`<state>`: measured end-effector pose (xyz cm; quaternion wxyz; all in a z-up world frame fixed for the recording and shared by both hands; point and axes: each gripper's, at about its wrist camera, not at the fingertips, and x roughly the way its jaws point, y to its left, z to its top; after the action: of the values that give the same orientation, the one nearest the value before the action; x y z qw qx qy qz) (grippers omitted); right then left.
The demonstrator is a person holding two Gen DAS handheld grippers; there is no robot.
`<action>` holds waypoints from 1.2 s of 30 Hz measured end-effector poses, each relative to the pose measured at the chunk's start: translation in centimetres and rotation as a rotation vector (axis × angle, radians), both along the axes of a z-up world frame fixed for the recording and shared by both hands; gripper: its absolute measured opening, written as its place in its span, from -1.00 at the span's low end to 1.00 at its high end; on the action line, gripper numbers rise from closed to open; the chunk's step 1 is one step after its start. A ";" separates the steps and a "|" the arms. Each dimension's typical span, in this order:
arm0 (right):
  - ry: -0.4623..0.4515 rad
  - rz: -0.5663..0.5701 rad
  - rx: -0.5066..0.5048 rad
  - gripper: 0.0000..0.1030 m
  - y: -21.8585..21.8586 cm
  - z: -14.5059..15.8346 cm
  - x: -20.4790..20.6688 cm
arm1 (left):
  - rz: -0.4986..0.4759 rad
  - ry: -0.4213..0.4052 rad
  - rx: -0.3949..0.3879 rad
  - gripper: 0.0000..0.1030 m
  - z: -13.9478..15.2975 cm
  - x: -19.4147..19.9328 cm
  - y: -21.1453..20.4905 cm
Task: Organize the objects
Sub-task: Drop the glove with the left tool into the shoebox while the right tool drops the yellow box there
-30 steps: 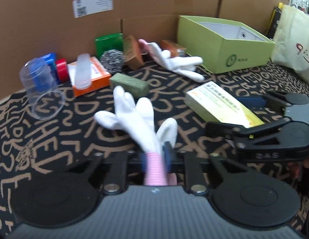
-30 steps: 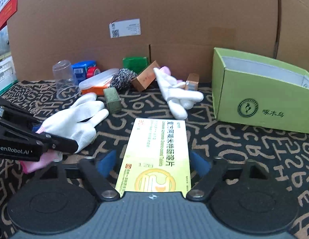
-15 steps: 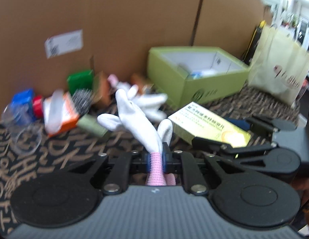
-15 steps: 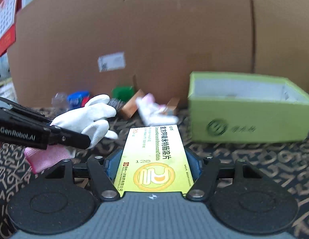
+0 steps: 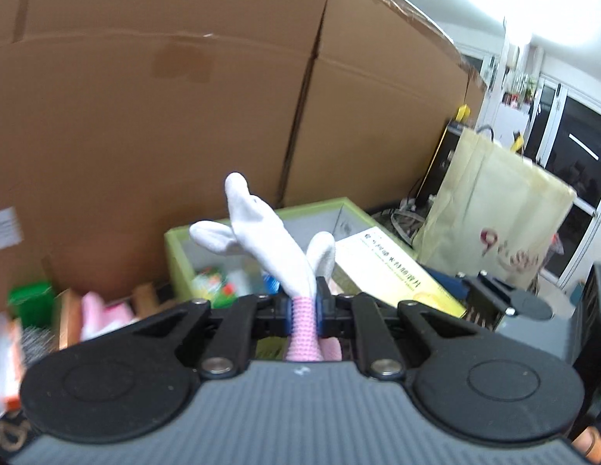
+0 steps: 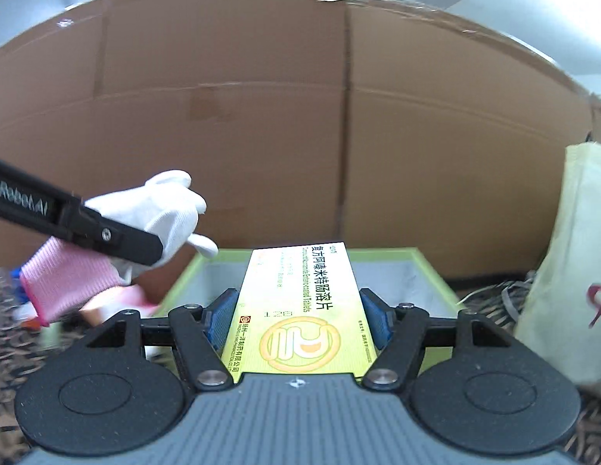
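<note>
Left wrist: jaws of left gripper (image 5: 302,304) pinched tight on white glove (image 5: 261,228) at its pink cuff; green box (image 5: 176,240) just beyond. Right wrist: jaws of right gripper (image 6: 296,314) clamped across tablet carton (image 6: 300,302), box ahead. Best released only once past the rim.

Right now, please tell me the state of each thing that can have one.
White glove: lifted, pink cuff pinched by the left gripper.
Yellow tablet box: lifted, clamped flat between the right gripper fingers.
Green box: open on top, some items already inside.
Beige bag: standing upright.
</note>
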<state>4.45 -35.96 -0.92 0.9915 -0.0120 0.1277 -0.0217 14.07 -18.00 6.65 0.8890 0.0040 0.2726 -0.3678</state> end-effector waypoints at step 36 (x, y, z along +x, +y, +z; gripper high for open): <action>-0.034 -0.017 -0.028 0.95 0.6 -0.6 -1.6 | 0.269 0.067 -0.036 1.00 -5.4 -1.0 3.5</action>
<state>2.84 -35.35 -1.51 0.9930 -0.0245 0.1106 -0.0321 13.05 -14.49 1.23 0.9206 -0.0608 0.2935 -0.2502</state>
